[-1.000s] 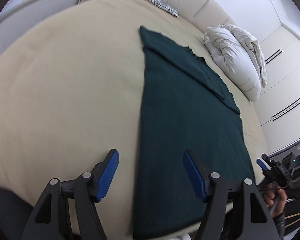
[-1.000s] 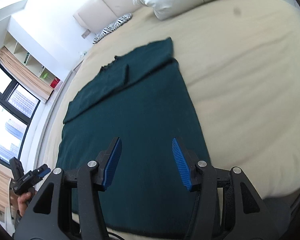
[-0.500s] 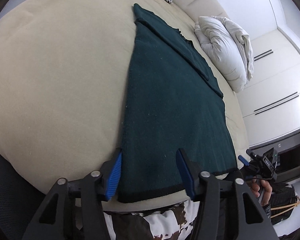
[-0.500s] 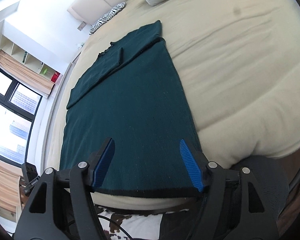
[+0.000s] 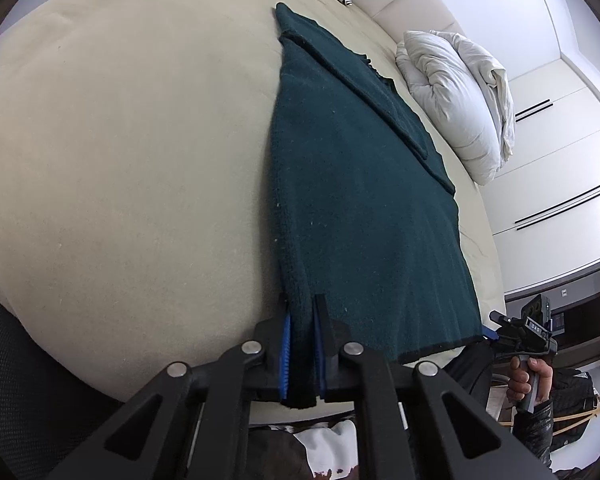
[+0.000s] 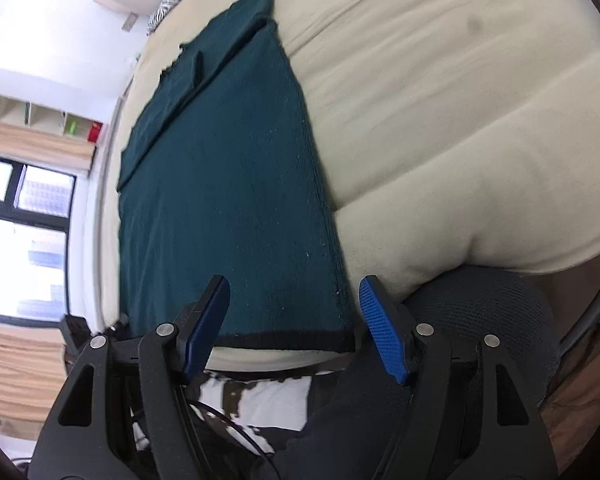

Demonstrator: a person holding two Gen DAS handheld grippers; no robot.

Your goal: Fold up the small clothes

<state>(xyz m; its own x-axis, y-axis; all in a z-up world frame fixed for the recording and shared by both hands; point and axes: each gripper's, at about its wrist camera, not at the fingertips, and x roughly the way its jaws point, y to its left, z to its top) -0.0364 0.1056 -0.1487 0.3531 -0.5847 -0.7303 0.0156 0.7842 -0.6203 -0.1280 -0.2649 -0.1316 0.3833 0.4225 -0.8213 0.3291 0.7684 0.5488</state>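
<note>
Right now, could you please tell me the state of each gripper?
Left gripper: closed on the near left corner of the green garment.
Right gripper: open, straddling the garment's near right corner, holding nothing.

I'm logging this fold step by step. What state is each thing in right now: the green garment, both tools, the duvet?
dark green garment: spread flat on the bed, far part already folded over, near left corner pinched
left tool: shut on the garment's near left corner
right tool: open, astride the near right corner, not gripping
white duvet: bunched up beside the garment
bed: covered in cream bedding
</note>
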